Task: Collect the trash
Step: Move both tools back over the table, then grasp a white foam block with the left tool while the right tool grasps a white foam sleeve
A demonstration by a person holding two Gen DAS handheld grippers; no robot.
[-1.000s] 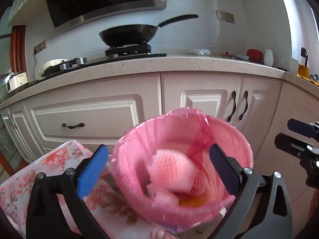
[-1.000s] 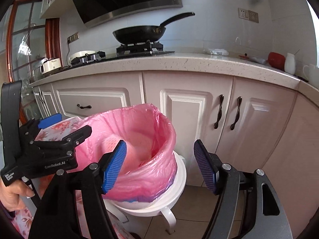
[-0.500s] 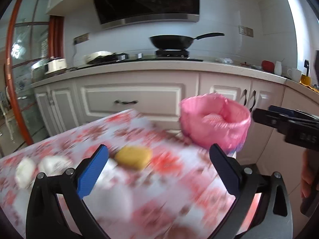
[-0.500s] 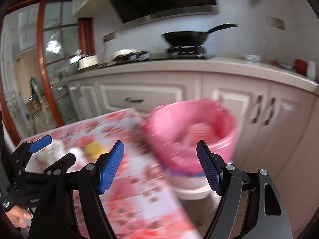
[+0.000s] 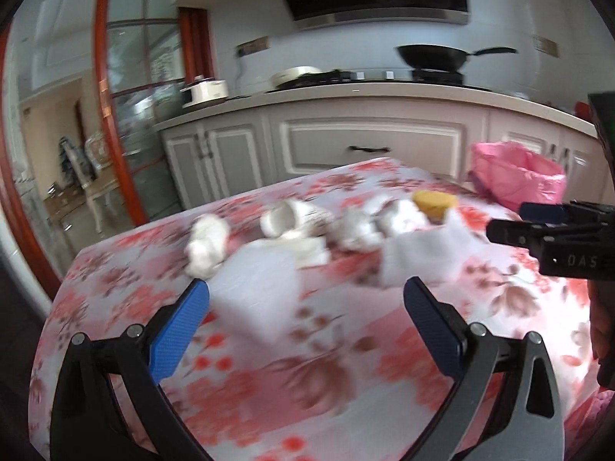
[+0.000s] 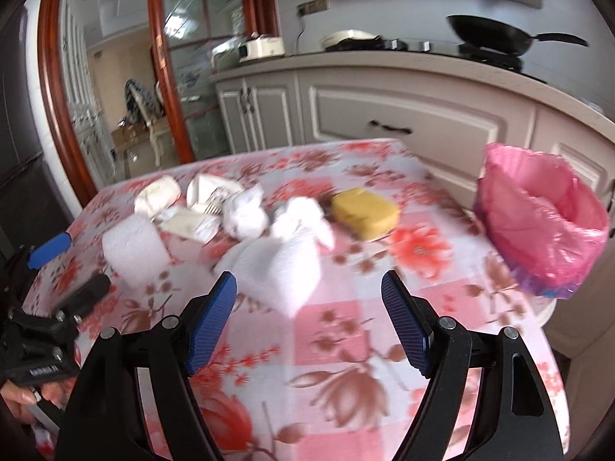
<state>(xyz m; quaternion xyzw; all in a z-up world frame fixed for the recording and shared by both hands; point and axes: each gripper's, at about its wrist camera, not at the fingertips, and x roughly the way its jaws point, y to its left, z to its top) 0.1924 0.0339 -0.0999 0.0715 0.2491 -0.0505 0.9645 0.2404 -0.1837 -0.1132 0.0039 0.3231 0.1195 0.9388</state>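
Observation:
Trash lies on a floral tablecloth (image 6: 346, 338): a yellow sponge (image 6: 364, 212), crumpled white tissues (image 6: 246, 213), a flat white napkin (image 6: 284, 269), a white foam piece (image 6: 134, 249) and crushed paper cups (image 6: 209, 192). The same pile shows in the left wrist view, with the sponge (image 5: 433, 201) and a white napkin (image 5: 257, 288). A bin with a pink bag (image 6: 538, 219) stands off the table's right edge, also visible in the left wrist view (image 5: 515, 178). My left gripper (image 5: 305, 288) and right gripper (image 6: 309, 280) are both open and empty, above the table short of the pile.
Cream kitchen cabinets (image 6: 403, 115) and a counter with a black wok (image 6: 496, 32) run behind the table. A glass door with a red wooden frame (image 6: 165, 61) is at the left. My left gripper shows at the left of the right wrist view (image 6: 57, 269).
Both grippers have swung left, away from the pink bin, and now face the trash pile on the table. Both stay open and empty.

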